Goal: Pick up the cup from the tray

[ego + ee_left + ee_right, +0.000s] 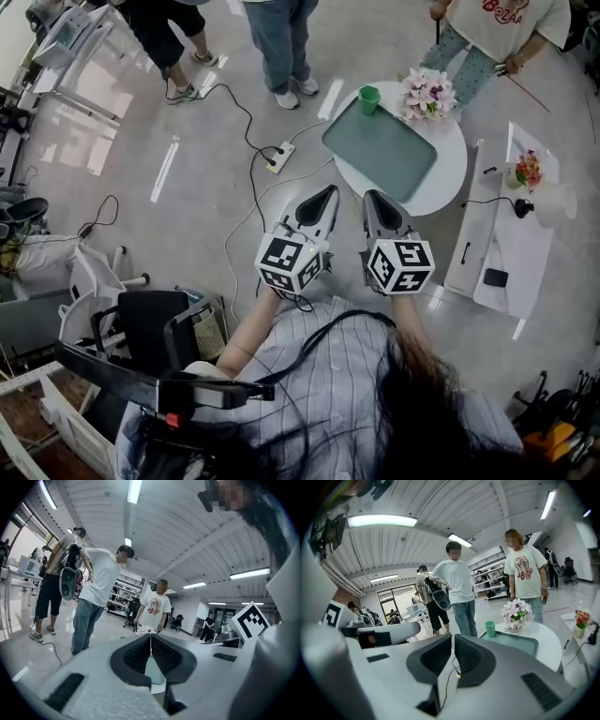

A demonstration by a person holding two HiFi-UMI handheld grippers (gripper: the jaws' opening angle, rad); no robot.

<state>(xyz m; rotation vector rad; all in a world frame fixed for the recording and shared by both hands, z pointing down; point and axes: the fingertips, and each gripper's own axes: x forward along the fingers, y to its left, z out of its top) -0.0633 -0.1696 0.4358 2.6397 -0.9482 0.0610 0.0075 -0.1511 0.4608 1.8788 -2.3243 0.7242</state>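
Observation:
A small green cup (369,98) stands upright at the far corner of a teal tray (380,145) on a round white table (448,178). In the right gripper view the cup (490,628) and tray (513,642) lie ahead and to the right. Both grippers hover over the floor short of the table, side by side. My left gripper (325,195) is shut with nothing in it, its jaws meeting at the tips (150,638). My right gripper (377,199) is also shut and empty (453,638), its tip just short of the table's near rim.
A pink flower bouquet (428,94) sits beside the cup on the table. A power strip (280,155) and cables lie on the floor to the left. A long white side table (506,234) stands to the right. Several people stand beyond the table. A black chair (150,328) is at lower left.

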